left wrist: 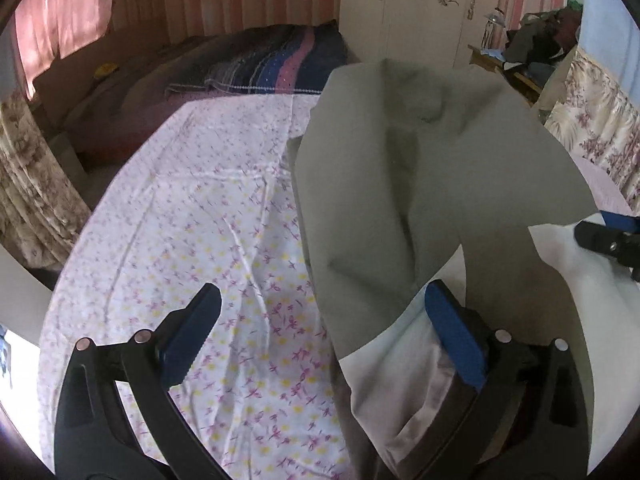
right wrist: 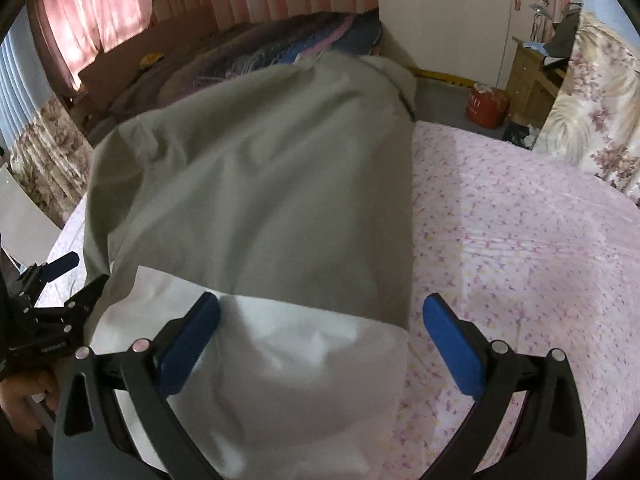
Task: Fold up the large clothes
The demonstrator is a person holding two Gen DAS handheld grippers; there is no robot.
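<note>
A large grey-green garment with a white lining lies lengthwise on the bed's pink floral cotton sheet, its white hem nearest the grippers. The right gripper, jaws spread wide, straddles that hem without clamping it. The left gripper is likewise released, one blue pad resting against the cloth's edge. A striped dark quilt lies beyond.

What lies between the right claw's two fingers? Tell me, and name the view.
The white end of the grey garment lies between the right claw fingers, which stand wide apart; the right wrist view shows this.
</note>
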